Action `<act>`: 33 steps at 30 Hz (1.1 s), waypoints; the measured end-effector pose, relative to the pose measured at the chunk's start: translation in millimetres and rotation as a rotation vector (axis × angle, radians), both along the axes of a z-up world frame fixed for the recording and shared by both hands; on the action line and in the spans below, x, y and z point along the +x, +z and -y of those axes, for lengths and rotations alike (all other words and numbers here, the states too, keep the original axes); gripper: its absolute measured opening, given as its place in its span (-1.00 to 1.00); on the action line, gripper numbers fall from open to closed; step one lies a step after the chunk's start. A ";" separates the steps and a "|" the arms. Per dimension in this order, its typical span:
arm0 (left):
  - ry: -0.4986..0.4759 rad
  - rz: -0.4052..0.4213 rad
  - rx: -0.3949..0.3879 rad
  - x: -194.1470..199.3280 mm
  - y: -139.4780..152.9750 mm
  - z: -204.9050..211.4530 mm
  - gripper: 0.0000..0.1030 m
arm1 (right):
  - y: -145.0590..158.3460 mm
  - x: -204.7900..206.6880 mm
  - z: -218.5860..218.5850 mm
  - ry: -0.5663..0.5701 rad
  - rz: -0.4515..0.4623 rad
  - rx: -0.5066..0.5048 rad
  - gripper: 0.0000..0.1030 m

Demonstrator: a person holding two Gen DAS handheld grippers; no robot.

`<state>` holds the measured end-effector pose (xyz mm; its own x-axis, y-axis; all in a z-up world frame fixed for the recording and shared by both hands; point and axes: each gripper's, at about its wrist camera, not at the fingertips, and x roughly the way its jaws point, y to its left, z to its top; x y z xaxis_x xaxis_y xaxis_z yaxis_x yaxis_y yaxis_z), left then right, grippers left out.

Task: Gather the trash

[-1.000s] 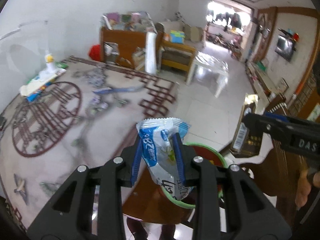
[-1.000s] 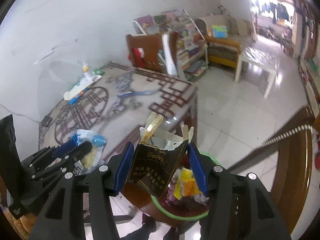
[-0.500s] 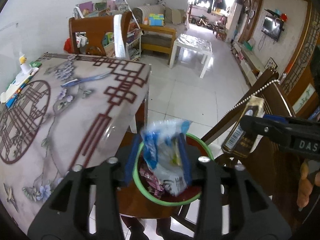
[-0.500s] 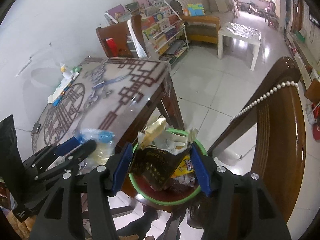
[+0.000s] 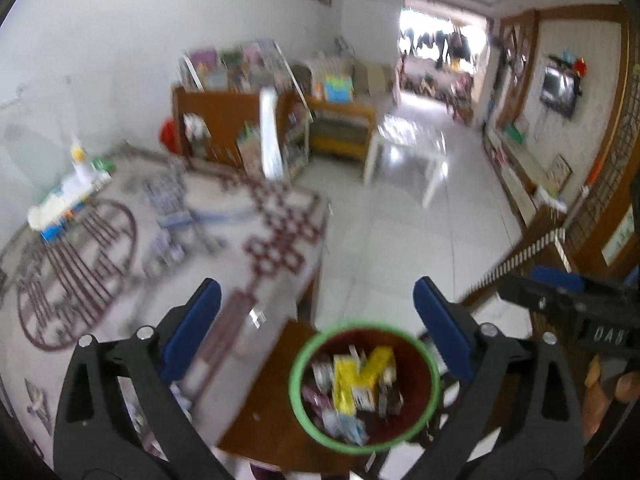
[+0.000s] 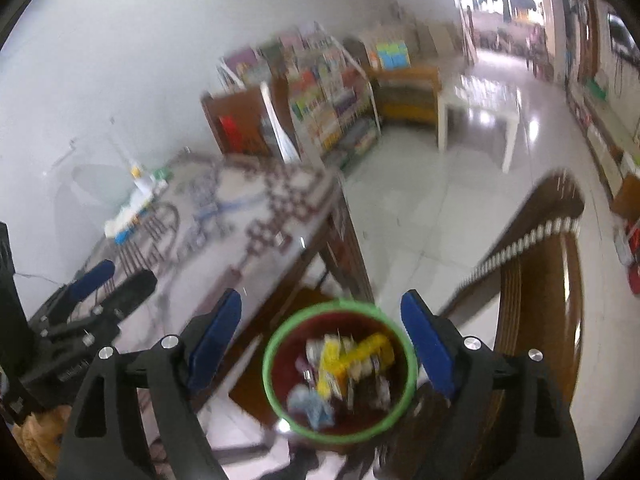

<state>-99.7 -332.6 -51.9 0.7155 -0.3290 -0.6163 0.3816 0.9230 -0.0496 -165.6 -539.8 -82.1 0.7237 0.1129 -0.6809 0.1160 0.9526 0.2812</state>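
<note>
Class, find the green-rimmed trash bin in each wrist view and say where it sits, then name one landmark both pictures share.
Left wrist view: the green-rimmed trash bin sits low, right of centre, between the open fingers.
Right wrist view: the bin sits low, about centre, between the open fingers.
Shared landmark: the white side table on the tiled floor behind.

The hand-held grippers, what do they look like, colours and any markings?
Both match. The left hand-held gripper and the right hand-held gripper have matte black angular frames with triangular cut-outs, silver pivot bolts and flat blue pads lining the fingers. Seen side-on from the left wrist view, the right one's body carries blurred white lettering.
</note>
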 end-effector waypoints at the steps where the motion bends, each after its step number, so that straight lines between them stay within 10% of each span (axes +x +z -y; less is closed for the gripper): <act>1: 0.009 0.028 -0.014 0.1 12.2 -4.0 0.88 | 6.0 -2.5 -1.1 -0.005 0.040 -0.010 0.61; 8: 0.103 0.163 -0.097 -2.0 64.4 -30.3 0.90 | 46.6 -40.8 -17.9 -0.008 0.479 -0.047 0.88; 33: 0.205 0.298 -0.136 -17.1 85.6 -43.5 0.90 | 29.3 -33.5 -21.0 -0.148 0.394 -0.042 0.88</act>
